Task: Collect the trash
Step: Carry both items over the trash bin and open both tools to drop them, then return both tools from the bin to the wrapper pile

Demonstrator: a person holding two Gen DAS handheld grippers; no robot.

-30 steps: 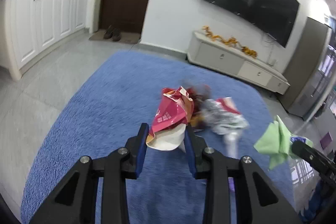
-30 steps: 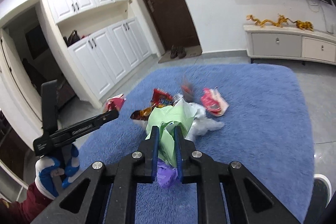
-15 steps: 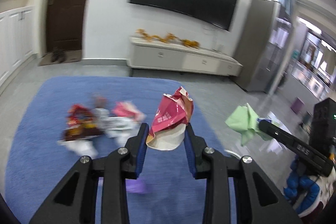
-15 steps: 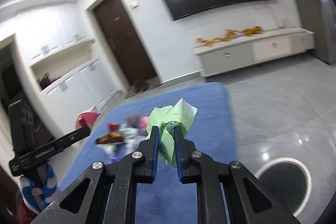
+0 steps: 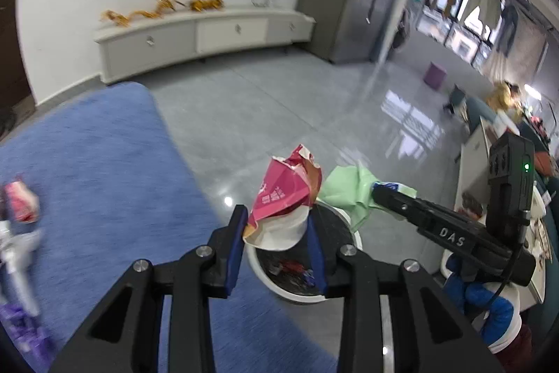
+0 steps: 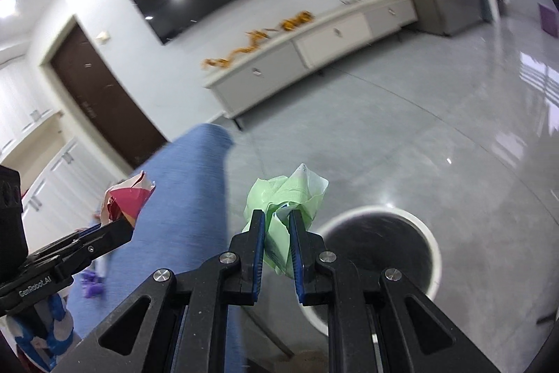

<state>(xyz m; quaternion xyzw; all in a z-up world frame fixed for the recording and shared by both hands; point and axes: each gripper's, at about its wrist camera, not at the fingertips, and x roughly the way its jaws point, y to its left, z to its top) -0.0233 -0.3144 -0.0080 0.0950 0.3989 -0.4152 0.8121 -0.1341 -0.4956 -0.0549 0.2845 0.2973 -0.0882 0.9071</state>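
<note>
- A crumpled red and white wrapper (image 5: 284, 198) is clamped between the pads of the left tongs (image 5: 277, 245), which are closed only as far as the wrapper's width allows.
- A crumpled green bag (image 6: 284, 198) is pinched in the right tongs (image 6: 276, 238), whose pads are nearly together.
- Both pieces are held above a round white-rimmed bin (image 5: 265, 271) that stands on the grey floor (image 5: 279, 114), just beside the edge of the blue rug (image 5: 87, 170).
- In the left wrist view much of the bin is covered by the wrapper and the tong fingers; a few red and dark scraps are made out inside, but not what they are.
- In the right wrist view the bin (image 6: 429, 240) is blurred and its near rim is cut off by the tongs; its inside is seen only as dark.
- At the rug's left edge, leftover litter (image 5: 21, 208) is smeared by blur: a pink-red scrap, something white and something purple, none clearly identifiable.
- The right tongs are seen from the side in the left wrist view (image 5: 379, 193), with a blue and white glove (image 5: 489, 303) partly hidden beneath them.
</note>
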